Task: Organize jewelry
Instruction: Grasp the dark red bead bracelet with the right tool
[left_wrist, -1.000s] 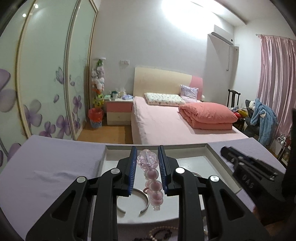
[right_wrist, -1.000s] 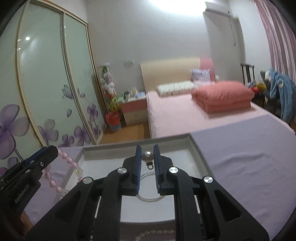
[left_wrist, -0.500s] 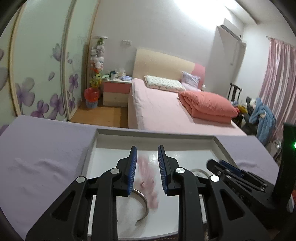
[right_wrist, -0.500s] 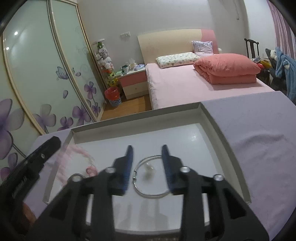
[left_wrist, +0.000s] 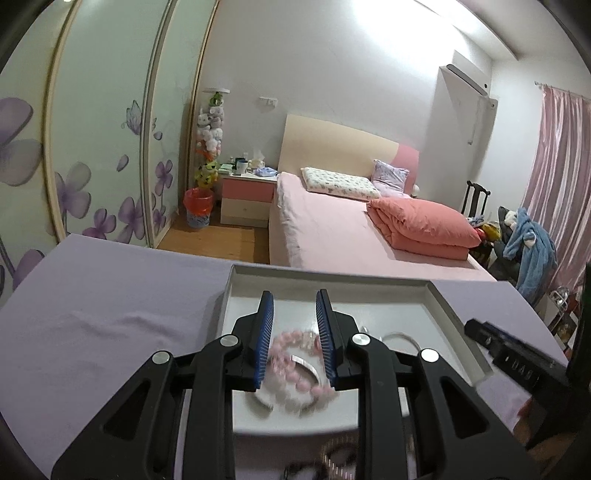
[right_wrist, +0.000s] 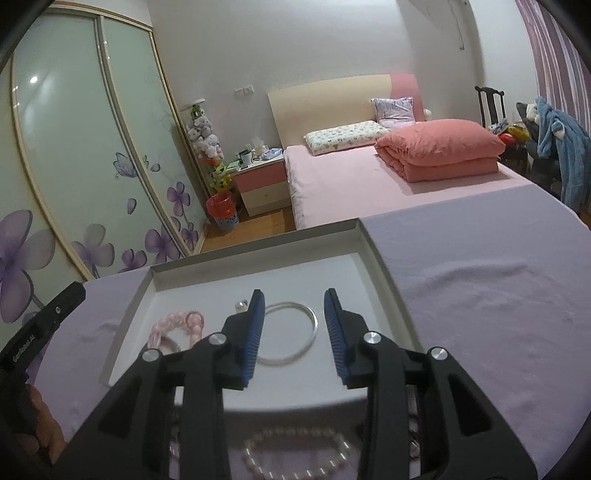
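A shallow white tray (left_wrist: 454, 314) (right_wrist: 384, 266) lies on the purple cloth. A pink bead bracelet (left_wrist: 295, 369) (right_wrist: 177, 326) lies in its left part, over a silver bangle (left_wrist: 306, 363). A thin silver ring necklace (right_wrist: 295, 332) and a small pearl piece (right_wrist: 242, 305) lie in the tray's middle. My left gripper (left_wrist: 294, 308) is open and empty above the pink bracelet. My right gripper (right_wrist: 294, 302) is open and empty above the silver ring. A pearl bracelet (right_wrist: 295, 454) lies on the cloth in front of the tray.
The table carries a purple cloth (left_wrist: 92, 302) (right_wrist: 498, 295). Behind it stand a pink bed (left_wrist: 332, 229), a nightstand (left_wrist: 245, 199), a red bin (left_wrist: 198, 206) and a wardrobe with flower doors (left_wrist: 74, 147). The right gripper body shows in the left wrist view (left_wrist: 517, 365).
My left gripper has opened and let the pink bead bracelet drop into the tray. My right gripper has opened and released the pearl piece, which now lies in the tray.
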